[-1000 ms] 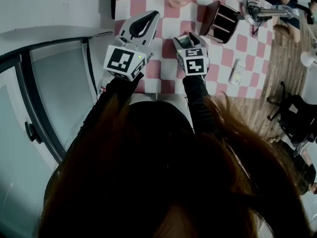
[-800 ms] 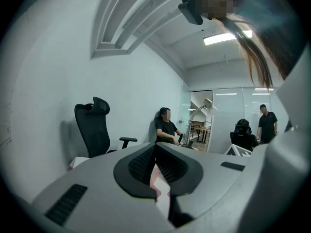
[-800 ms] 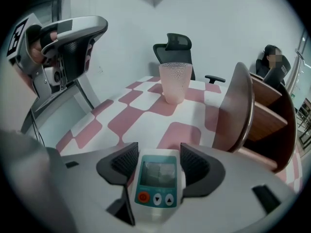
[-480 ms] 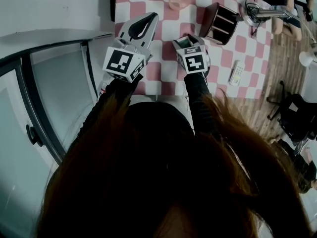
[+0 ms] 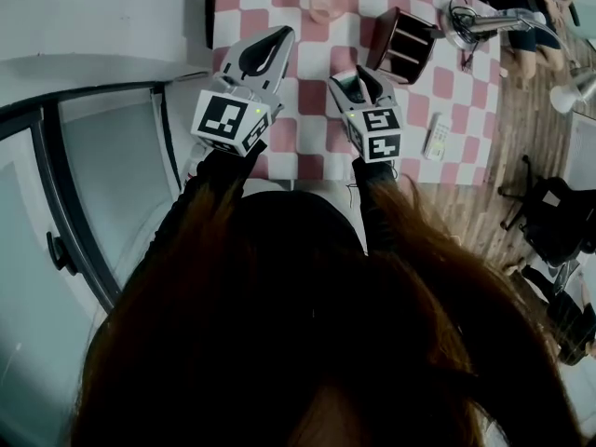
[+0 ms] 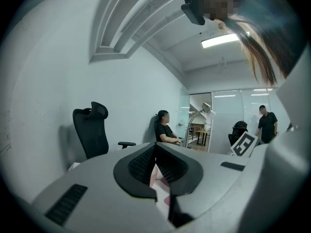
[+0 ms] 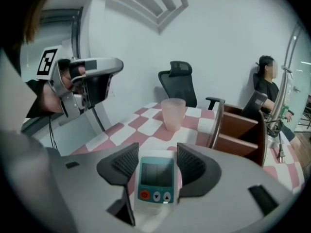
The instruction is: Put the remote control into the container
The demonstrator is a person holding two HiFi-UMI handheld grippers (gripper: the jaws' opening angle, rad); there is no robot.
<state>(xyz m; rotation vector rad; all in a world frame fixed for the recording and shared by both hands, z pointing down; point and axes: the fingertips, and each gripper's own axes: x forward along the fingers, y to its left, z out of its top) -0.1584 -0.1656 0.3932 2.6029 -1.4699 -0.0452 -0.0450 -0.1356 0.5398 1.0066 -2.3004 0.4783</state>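
Right tongs (image 7: 156, 153) clamp remote control (image 7: 155, 179) (screen up) near container (image 7: 241, 130); left tongs (image 6: 155, 150) closed, empty, farther from container.

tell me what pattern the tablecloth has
The tablecloth is pink-and-white checked, clearest in the right gripper view.

A small white remote control (image 7: 155, 176) with a teal face, grey screen and orange button sits screen-up, clamped between the jaws of the right gripper (image 5: 359, 78). The dark brown wooden container (image 5: 402, 45), divided into open compartments, stands on the pink-and-white checked bench (image 5: 307, 101) just beyond it, not touching.
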